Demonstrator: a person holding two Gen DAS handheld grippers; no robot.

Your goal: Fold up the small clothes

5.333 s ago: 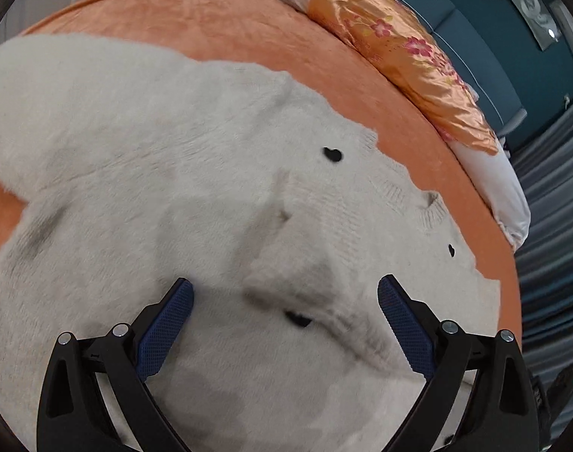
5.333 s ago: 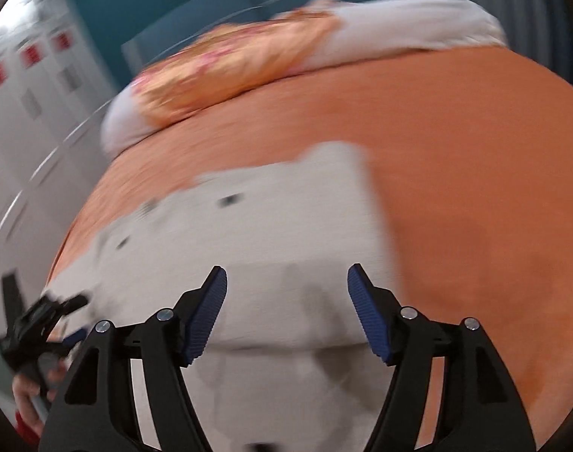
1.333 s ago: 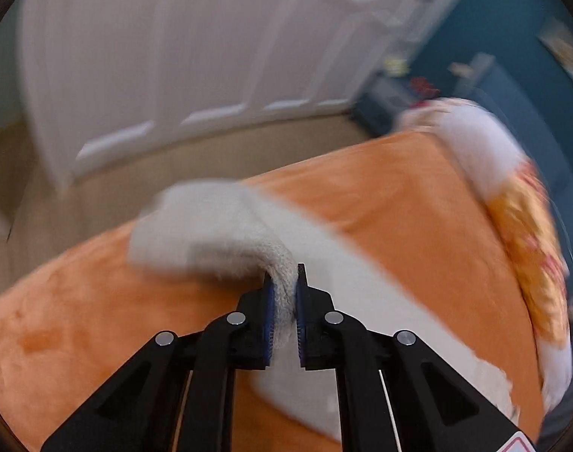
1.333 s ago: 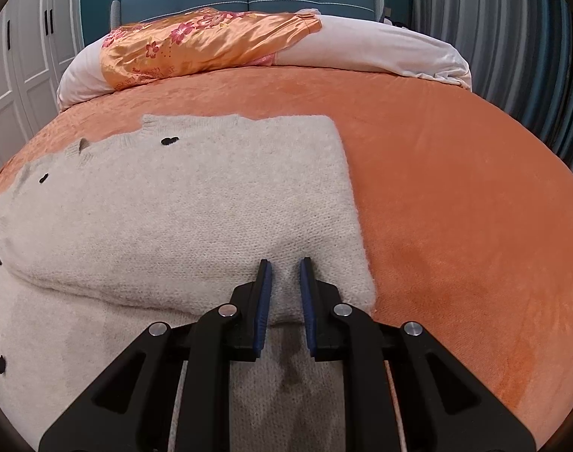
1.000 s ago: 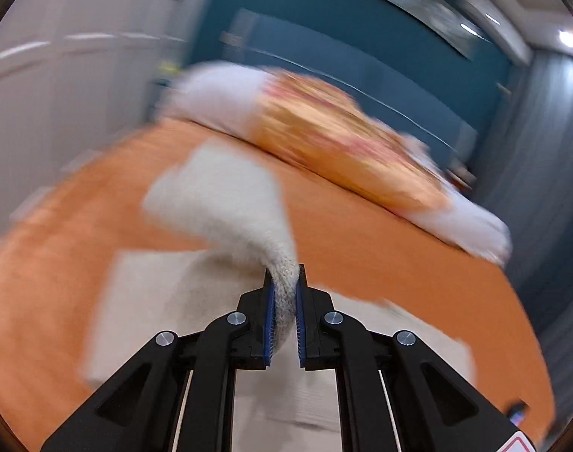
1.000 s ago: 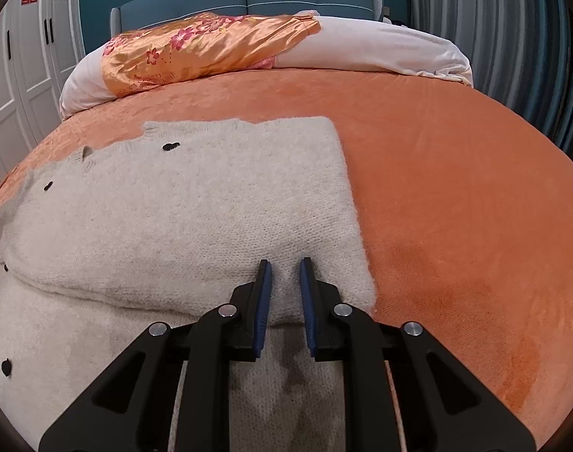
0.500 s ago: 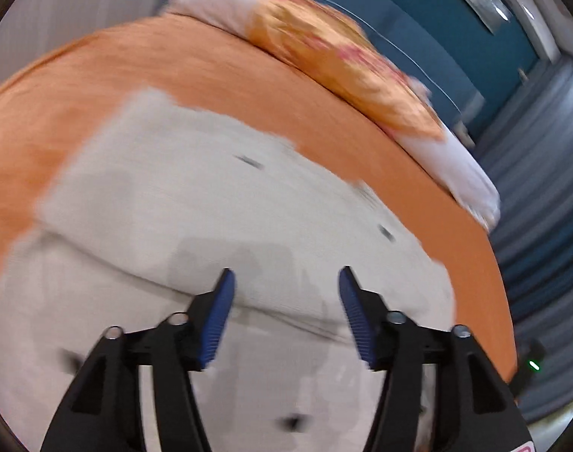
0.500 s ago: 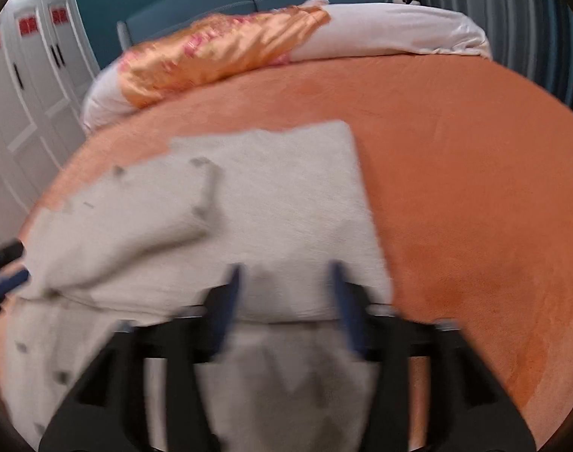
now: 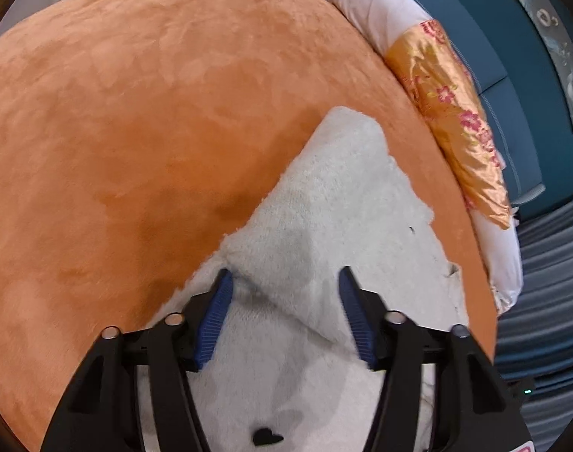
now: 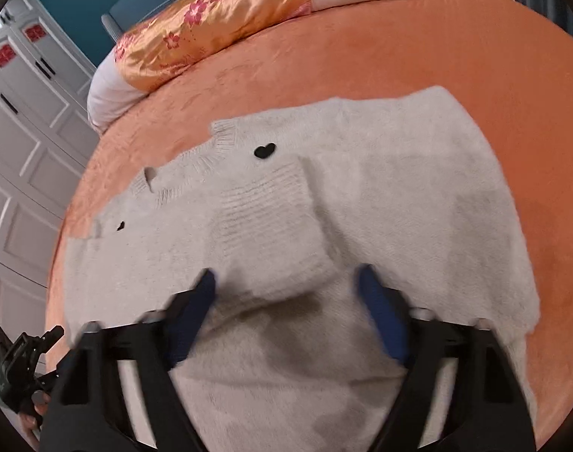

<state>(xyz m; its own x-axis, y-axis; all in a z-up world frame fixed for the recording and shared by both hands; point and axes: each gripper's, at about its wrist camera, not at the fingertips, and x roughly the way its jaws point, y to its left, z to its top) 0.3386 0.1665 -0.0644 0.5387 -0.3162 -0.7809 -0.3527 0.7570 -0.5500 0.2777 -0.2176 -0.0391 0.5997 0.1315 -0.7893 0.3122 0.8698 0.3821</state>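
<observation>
While both tongs, left tongs [image 9: 284, 316] and right tongs [image 10: 286, 314], stand apart, the soft, light, fluffy cream knitted cardigan [image 10: 380, 203] seems best pinched at its ribbed cuff [image 10: 263, 203].

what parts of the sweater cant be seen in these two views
- Left wrist view: the sweater hem runs off the bottom edge behind the open left tool.
- Right wrist view: the right tool is motion-blurred and covers the sweater's near part.
- Underside of the folded sleeve: hidden.
</observation>
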